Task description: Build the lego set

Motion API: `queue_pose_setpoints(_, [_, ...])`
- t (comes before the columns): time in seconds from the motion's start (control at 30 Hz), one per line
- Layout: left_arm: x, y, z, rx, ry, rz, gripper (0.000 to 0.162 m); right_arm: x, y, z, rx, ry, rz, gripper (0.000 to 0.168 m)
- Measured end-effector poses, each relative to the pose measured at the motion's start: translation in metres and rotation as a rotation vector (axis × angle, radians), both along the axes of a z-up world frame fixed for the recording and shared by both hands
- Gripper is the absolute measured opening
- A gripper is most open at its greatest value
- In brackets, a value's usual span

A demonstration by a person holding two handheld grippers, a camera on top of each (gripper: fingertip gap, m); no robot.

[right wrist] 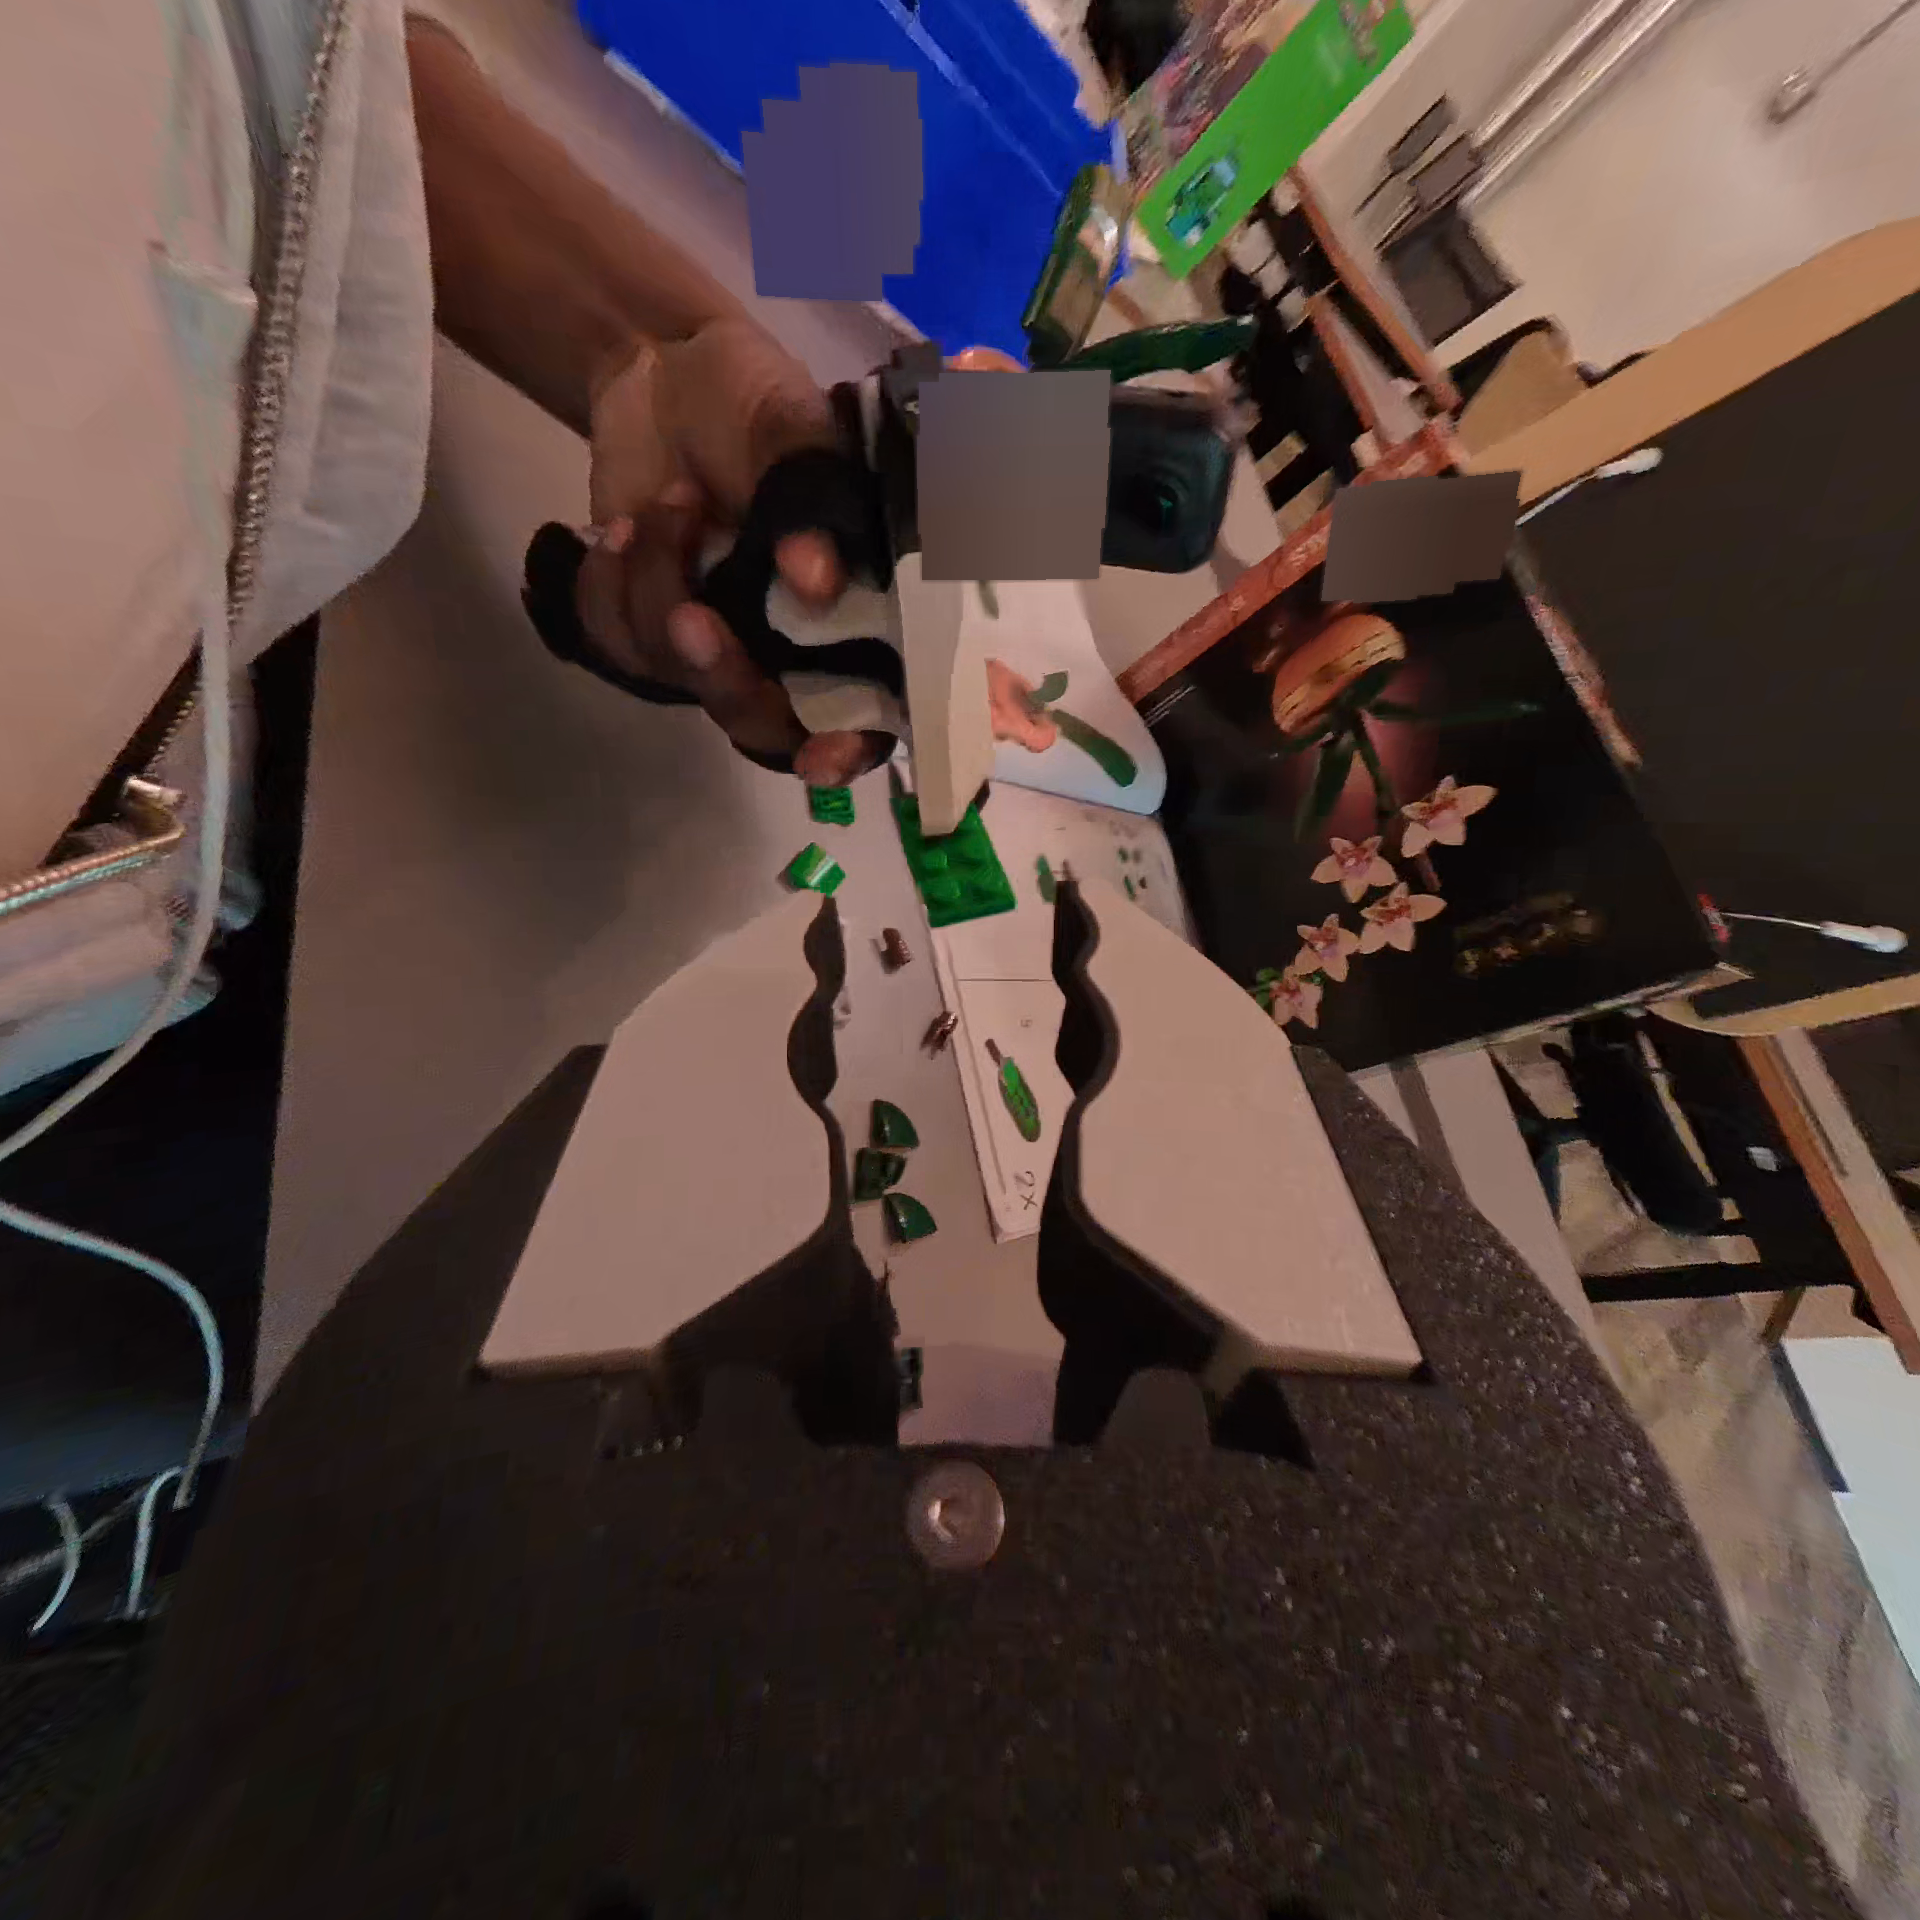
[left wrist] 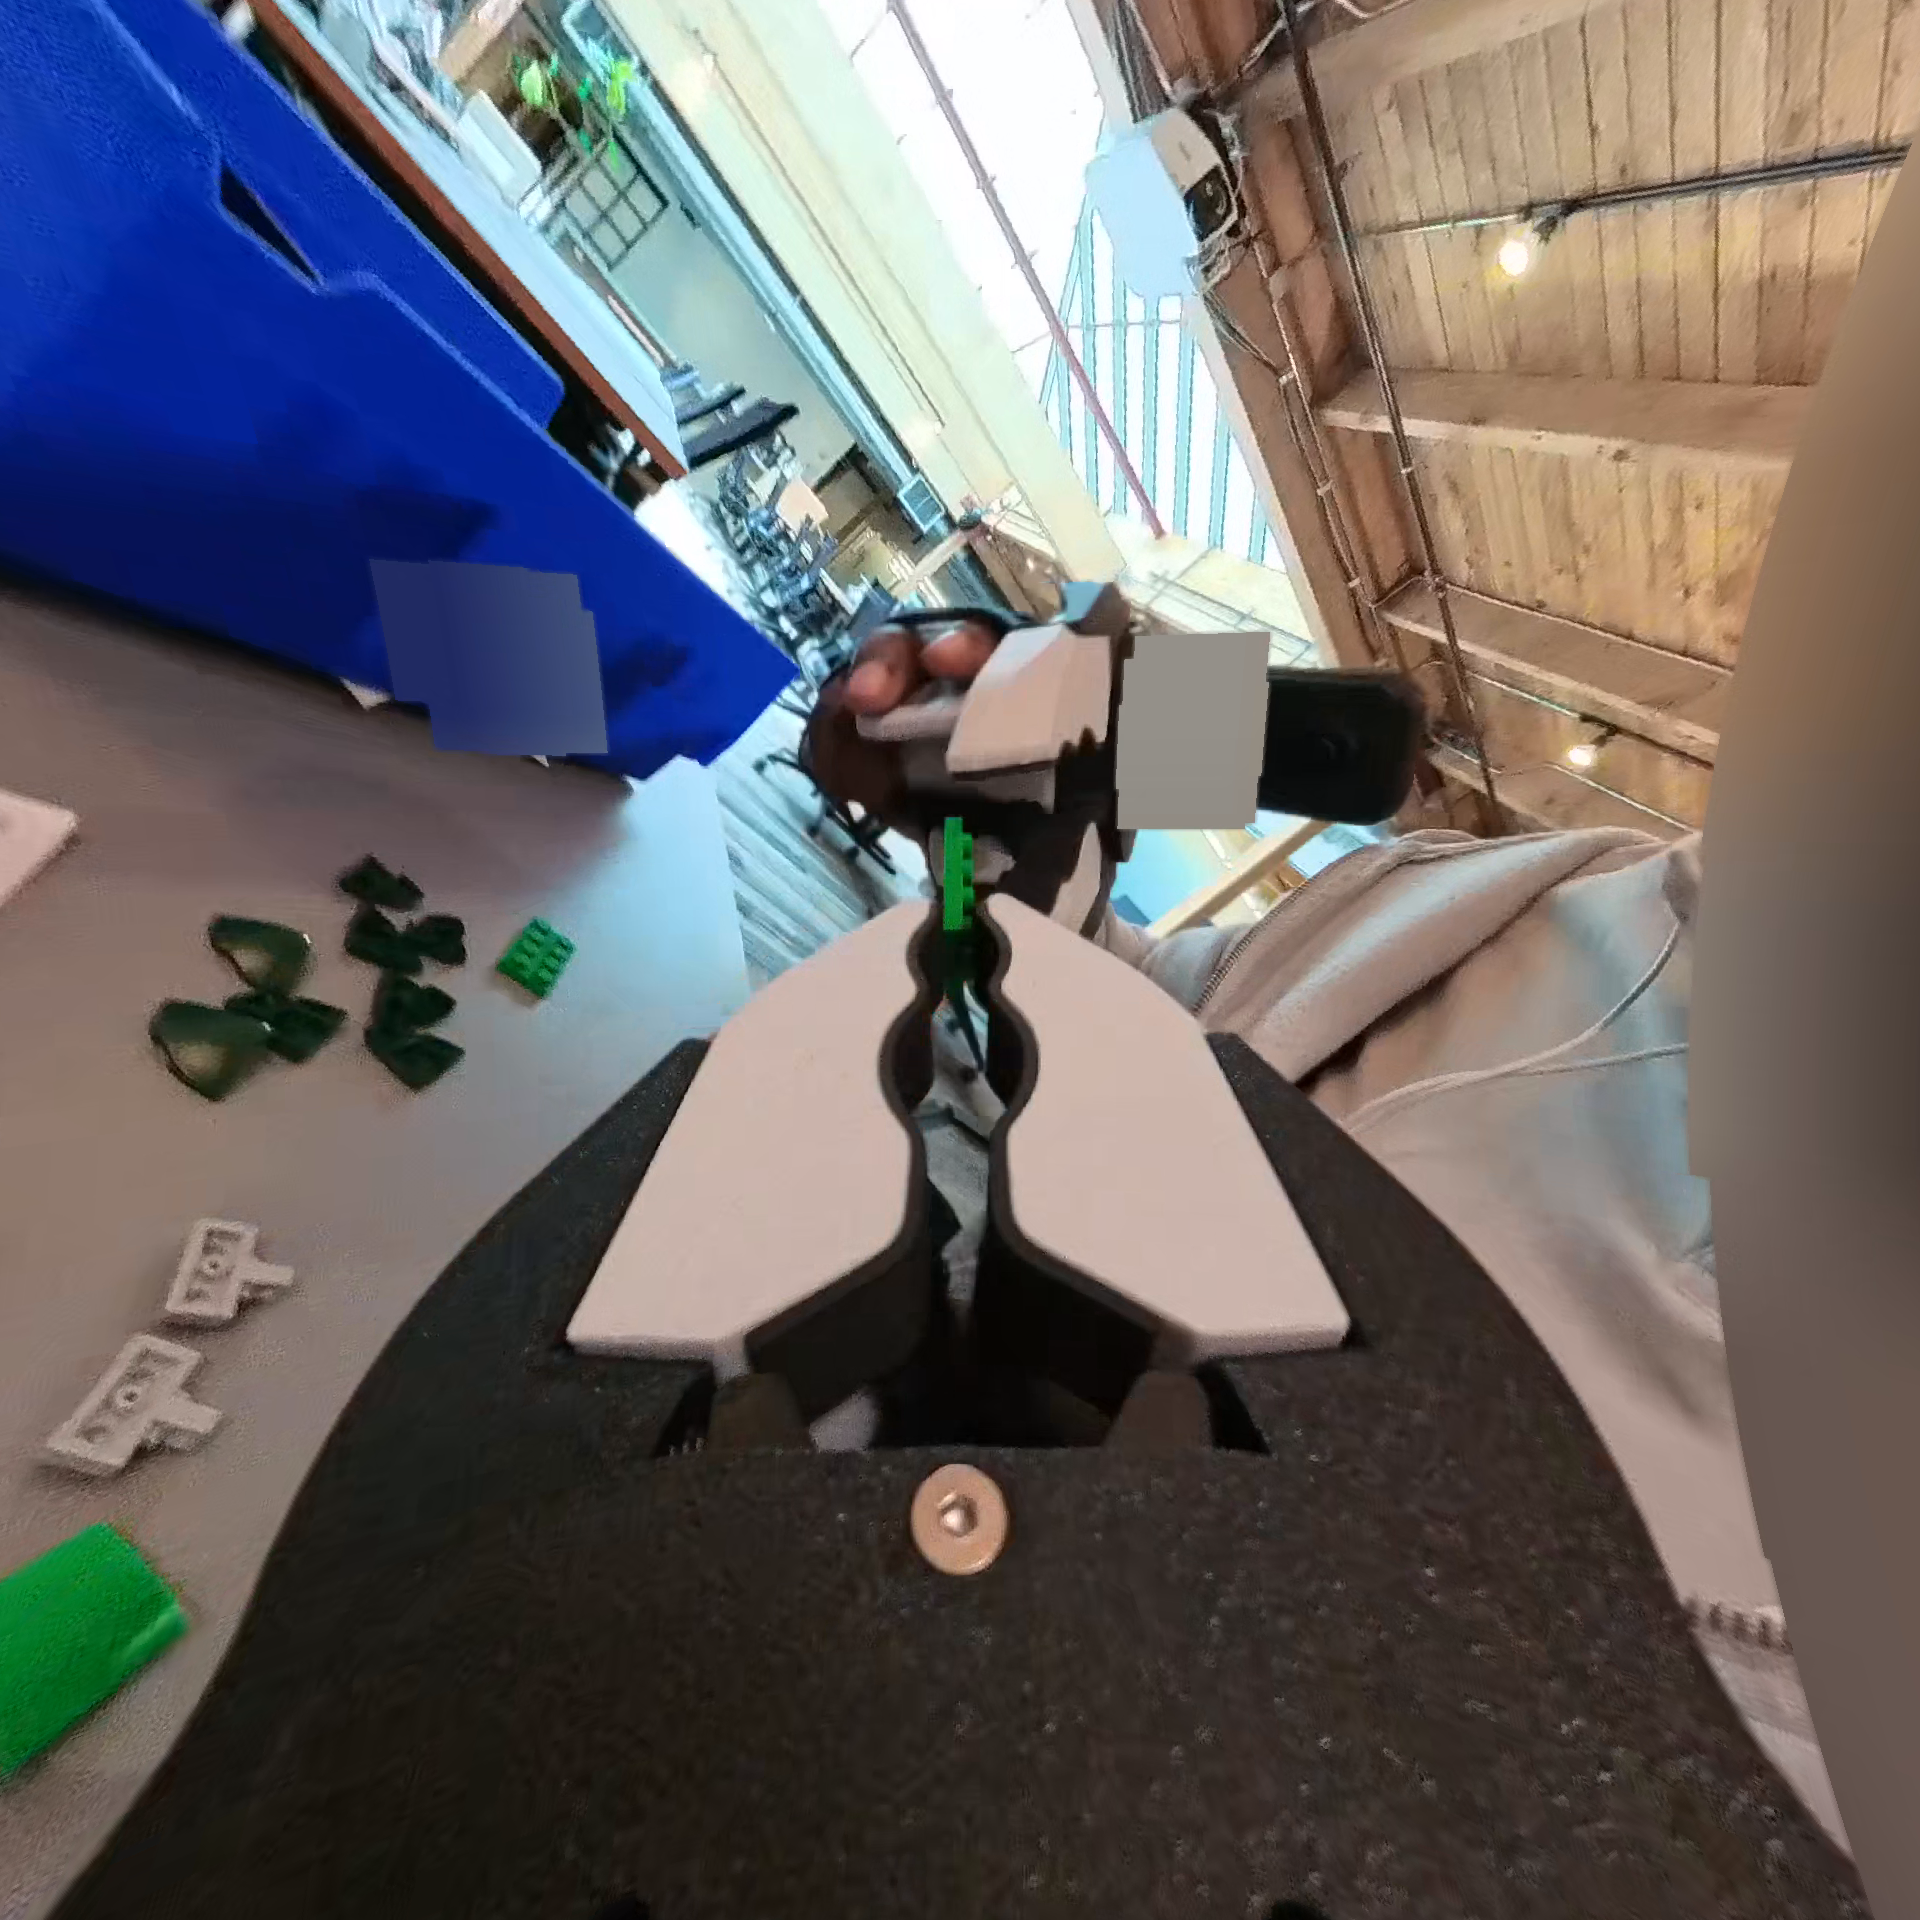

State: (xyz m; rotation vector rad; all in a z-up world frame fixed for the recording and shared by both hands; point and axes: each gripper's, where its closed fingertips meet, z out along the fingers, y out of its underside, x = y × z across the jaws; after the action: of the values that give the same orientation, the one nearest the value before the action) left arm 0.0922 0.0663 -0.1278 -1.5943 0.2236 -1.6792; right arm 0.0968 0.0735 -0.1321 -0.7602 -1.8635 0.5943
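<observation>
My left gripper [left wrist: 956, 920] is shut on a bright green studded plate [left wrist: 954, 883], seen edge-on between its fingertips and held above the table. In the right wrist view the same plate [right wrist: 956, 868] shows flat, pinched at its far end by the left gripper's fingers [right wrist: 945, 727]. My right gripper [right wrist: 948, 914] is open and empty, its jaws wide apart, one on each side of the plate's near end and not touching it. A hand [left wrist: 894, 675] holds the right gripper just beyond the plate.
Dark green leaf pieces [left wrist: 312, 987], a small green plate [left wrist: 535, 958], two grey pieces [left wrist: 218, 1273] and a green slab [left wrist: 73, 1621] lie on the grey table. A blue bin [left wrist: 260, 416] stands behind. The instruction booklet [right wrist: 1081, 727], the black set box [right wrist: 1455, 831] and small curved green pieces [right wrist: 894, 1164] lie below.
</observation>
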Motion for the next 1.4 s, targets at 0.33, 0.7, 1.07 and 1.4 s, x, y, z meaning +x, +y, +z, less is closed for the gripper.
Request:
queue_pose_setpoints(0.33, [0.005,-0.005,-0.023,0.049,0.209,-0.033,0.03,0.024,0.018,-0.037,-0.109,-0.239,-0.111,0.015])
queue_pose_setpoints(0.7, [-0.056,0.013,-0.021,0.485,0.639,0.416,0.049,0.087,0.052,-0.123,-0.42,-0.559,-0.44,0.021])
queue_pose_setpoints(1.07, [-0.09,0.016,-0.013,0.573,0.703,0.632,0.052,0.06,0.108,-0.038,-0.26,0.276,-0.67,0.035])
queue_pose_setpoints(1.4, [-0.124,0.029,-0.013,0.56,0.755,0.851,0.02,0.074,0.139,-0.032,-0.364,0.486,-0.776,0.004])
